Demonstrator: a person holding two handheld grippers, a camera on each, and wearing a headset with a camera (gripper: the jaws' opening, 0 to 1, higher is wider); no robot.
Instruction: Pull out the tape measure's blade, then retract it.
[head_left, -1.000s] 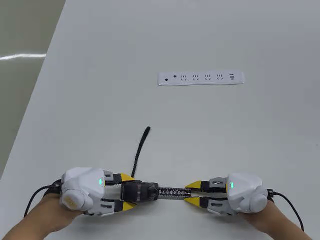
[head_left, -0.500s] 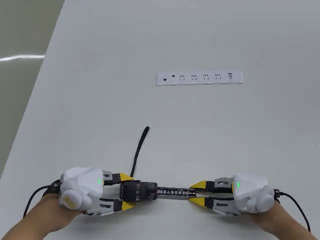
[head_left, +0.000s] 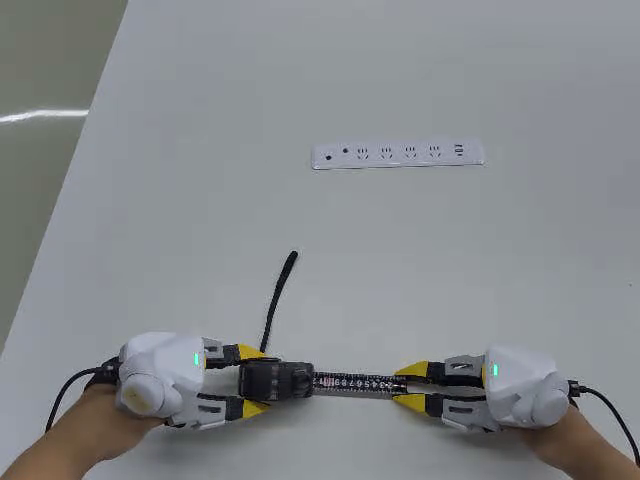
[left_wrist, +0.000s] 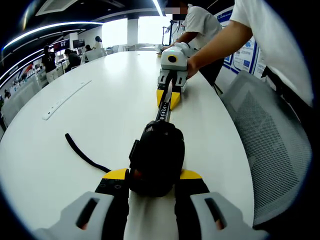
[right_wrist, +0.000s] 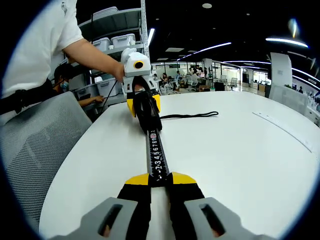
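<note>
Right gripper view: your right gripper (right_wrist: 160, 179) clamps the blade (right_wrist: 155, 150) tip; numerals 3, 4, 5 read clearly. Your left gripper (left_wrist: 150, 175) is clamped on the tape measure (left_wrist: 157, 155) case.

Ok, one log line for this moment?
left gripper: shut on tape measure | right gripper: shut on blade end | blade: partly out | strap: on table

White power strip (head_left: 398, 154) lay flat, far centre-right on white table (head_left: 200, 200). Grey mesh chair (left_wrist: 270, 145) stood at table's near edge.
</note>
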